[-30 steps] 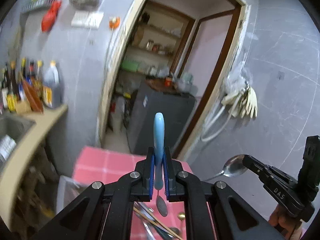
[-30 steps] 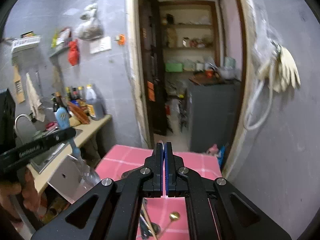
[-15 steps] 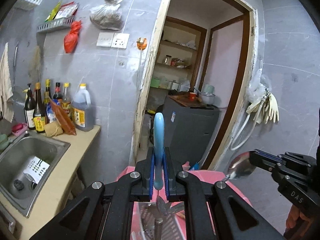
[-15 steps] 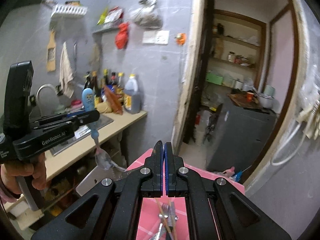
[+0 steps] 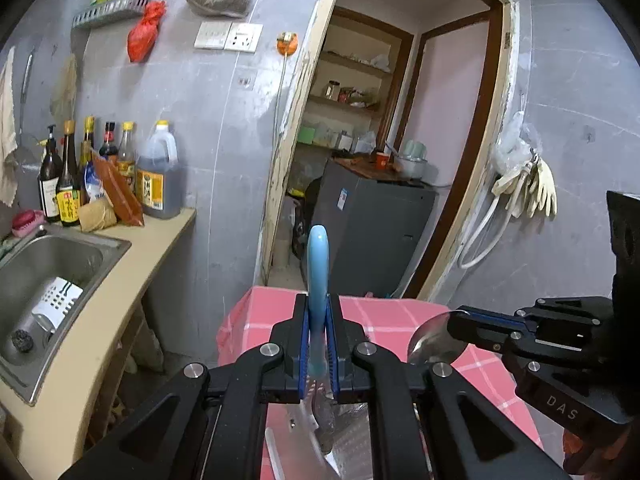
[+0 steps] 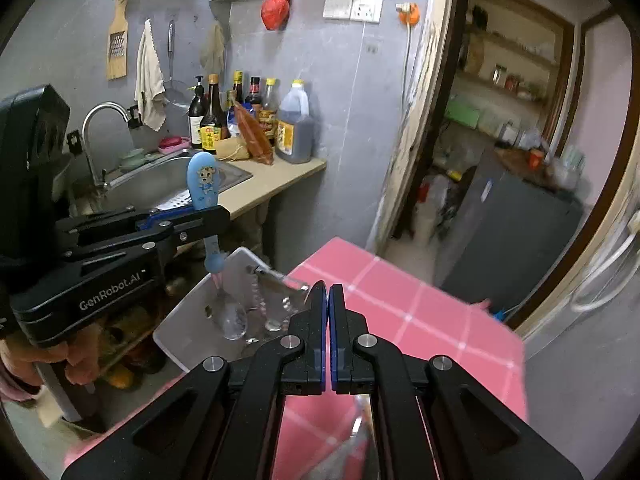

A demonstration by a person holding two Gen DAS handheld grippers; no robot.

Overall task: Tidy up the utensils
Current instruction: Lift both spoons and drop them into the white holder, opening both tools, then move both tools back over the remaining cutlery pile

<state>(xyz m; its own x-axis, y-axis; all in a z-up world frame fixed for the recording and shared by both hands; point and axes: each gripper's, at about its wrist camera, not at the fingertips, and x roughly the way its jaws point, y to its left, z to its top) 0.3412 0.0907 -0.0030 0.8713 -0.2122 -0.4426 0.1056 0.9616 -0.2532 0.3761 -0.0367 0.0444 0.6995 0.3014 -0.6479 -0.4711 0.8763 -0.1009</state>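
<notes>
1. Left gripper, low centre of the left wrist view: fingers clamped tight on a blue-handled spoon. The handle stands upright above the pads, its rounded end over the far table edge.
2. The right wrist view shows the same left gripper at centre left, jaws pinching the spoon's cartoon-printed handle; the clear bowl end hangs down over a white tray.
3. The tray sits tilted at the left edge of the pink checked table. Inside it lie a few metal pieces, blurred; I cannot tell what they are.
4. Right gripper, low centre of its own view: fingers closed, only a hairline gap between the blue pads. What they hold is hidden from this angle.
5. In the left wrist view the right gripper enters from the right edge, its tips closed on a metal spoon, whose shiny bowl faces the camera above the pink cloth.
6. Surroundings: steel sink at left, bottles on the counter behind it, open doorway in mid-frame, pale gloves hung on the right wall.
</notes>
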